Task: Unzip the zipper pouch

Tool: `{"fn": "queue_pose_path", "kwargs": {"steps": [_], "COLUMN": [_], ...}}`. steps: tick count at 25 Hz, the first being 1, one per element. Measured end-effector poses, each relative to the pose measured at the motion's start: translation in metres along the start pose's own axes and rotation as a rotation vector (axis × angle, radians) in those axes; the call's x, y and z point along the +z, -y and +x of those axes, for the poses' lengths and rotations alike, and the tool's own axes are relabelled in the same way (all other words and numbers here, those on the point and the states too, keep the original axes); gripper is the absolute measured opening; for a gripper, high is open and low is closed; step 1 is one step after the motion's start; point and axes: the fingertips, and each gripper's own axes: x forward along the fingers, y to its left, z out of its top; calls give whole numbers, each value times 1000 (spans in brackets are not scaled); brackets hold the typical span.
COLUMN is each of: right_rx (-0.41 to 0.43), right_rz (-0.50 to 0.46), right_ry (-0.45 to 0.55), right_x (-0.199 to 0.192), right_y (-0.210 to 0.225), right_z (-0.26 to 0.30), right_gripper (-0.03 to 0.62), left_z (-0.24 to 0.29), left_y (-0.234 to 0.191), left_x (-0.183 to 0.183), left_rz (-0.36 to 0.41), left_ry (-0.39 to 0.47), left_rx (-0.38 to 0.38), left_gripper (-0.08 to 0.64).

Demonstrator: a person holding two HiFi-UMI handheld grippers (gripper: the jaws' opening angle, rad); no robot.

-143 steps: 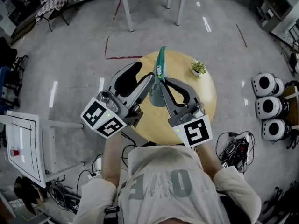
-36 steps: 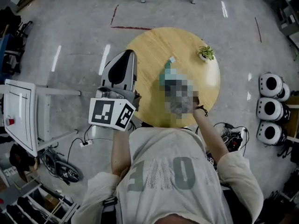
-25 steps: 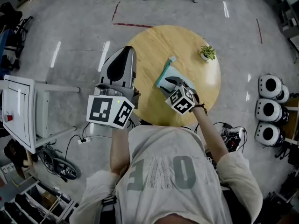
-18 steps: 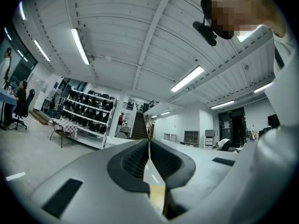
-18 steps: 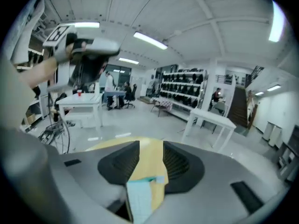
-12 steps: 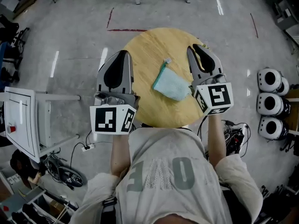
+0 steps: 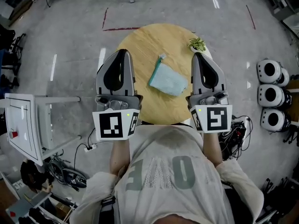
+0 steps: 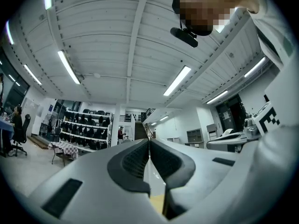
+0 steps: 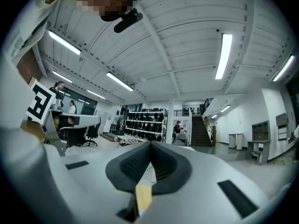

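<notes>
The light blue zipper pouch (image 7: 167, 80) lies flat on the round wooden table (image 7: 140, 41), its zipper pull (image 7: 162, 57) pointing to the far side. Neither gripper touches it. My left gripper (image 7: 119, 53) is held up over the table's left edge, left of the pouch, its jaws shut and empty. My right gripper (image 7: 198, 56) is held up on the pouch's right, jaws together with nothing between them. In the left gripper view the left gripper (image 8: 149, 141) points up at the room, pads touching. The right gripper (image 9: 150, 143) does the same in the right gripper view.
A small potted plant (image 7: 197, 44) stands on the table's far right edge, close to the right gripper's tip. Three white round devices (image 7: 270, 95) sit on the floor at the right. A white table (image 7: 23, 127) and cables (image 7: 65, 169) are at the left.
The right gripper has come off the pouch, which it had been holding down on the table, and has risen to the pouch's right. The pouch stays flat. The left gripper has barely moved.
</notes>
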Motion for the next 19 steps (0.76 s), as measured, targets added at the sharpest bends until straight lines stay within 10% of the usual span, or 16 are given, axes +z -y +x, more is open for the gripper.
{"fn": "queue_pose_path", "kwargs": {"steps": [19], "right_rx": [20], "right_rz": [-53], "right_ry": [26], "right_x": [12], "right_y": [1], "right_z": [-8], "right_gripper": [29], "left_z": [-5], "left_y": [13], "left_x": [8], "left_rz": [32], "left_ry": [6], "left_rx": [24], "left_gripper": [35]}}
